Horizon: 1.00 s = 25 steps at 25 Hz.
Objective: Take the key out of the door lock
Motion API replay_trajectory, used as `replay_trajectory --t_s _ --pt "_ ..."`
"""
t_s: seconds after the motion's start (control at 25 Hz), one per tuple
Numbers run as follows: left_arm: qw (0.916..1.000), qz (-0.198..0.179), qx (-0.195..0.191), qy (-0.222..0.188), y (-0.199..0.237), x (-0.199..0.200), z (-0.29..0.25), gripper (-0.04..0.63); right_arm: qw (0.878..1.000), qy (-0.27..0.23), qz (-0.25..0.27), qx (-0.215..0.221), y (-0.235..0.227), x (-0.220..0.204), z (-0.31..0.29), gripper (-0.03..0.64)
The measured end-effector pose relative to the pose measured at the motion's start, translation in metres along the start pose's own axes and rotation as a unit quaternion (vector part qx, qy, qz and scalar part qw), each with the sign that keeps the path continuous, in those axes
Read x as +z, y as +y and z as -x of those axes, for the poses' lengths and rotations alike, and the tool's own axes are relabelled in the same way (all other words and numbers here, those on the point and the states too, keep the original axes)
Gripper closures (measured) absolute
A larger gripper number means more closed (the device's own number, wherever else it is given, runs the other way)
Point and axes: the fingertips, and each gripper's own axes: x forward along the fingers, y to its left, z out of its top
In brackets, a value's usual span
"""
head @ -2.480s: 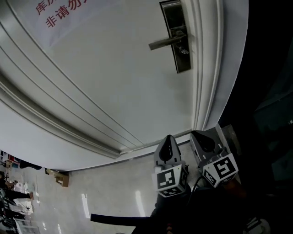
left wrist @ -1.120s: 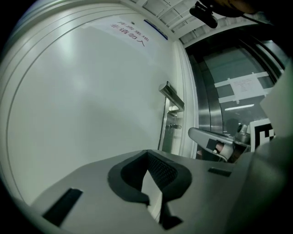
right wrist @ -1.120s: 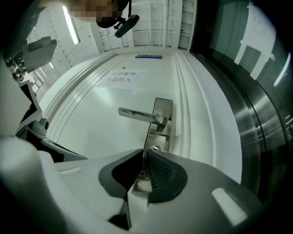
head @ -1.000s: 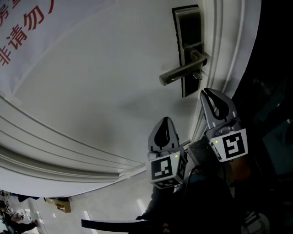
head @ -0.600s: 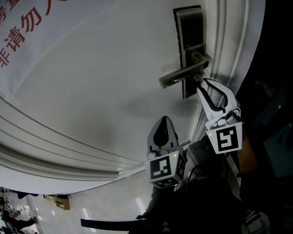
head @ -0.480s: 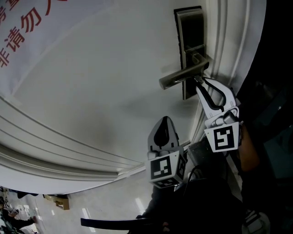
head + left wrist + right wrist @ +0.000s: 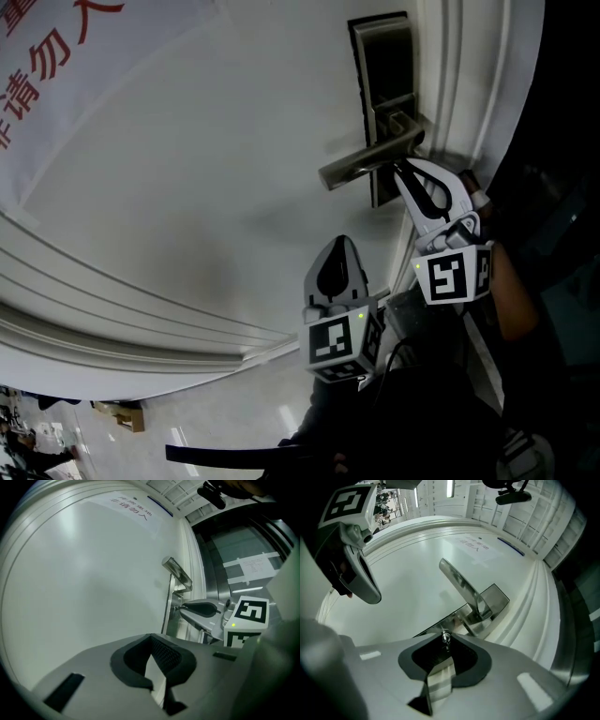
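The right gripper [image 7: 400, 169] pinches the key [image 7: 446, 636] in the lock plate [image 7: 382, 66] under the handle [image 7: 366, 159] of the white door [image 7: 206, 169]. The left gripper [image 7: 341, 242], jaws together and empty, hangs lower, above the glossy floor [image 7: 225, 422].

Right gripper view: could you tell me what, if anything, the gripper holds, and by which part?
The right gripper pinches the small silver key by its exposed head, at the jaw tips.

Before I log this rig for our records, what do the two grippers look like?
Both are light grey with dark textured inner faces. The left gripper and right gripper each carry a cube of black-and-white square markers and a small green light.
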Motion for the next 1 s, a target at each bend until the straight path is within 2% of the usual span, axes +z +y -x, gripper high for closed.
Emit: replay_trajectory --t_s 0.44,1.0 --pt "1.0 -0.004 0.006 -0.002 -0.0014 0.0016 -0.0026 0.595 0.999 -0.006 0.034 -0.002 0.0011 0.0006 -0.0014 0.6" --pt "1.0 -0.005 0.005 0.0 -0.0031 -0.0004 -0.0017 0.595 0.997 -0.003 0.076 0.007 0.0021 -0.0001 -0.0009 0.603"
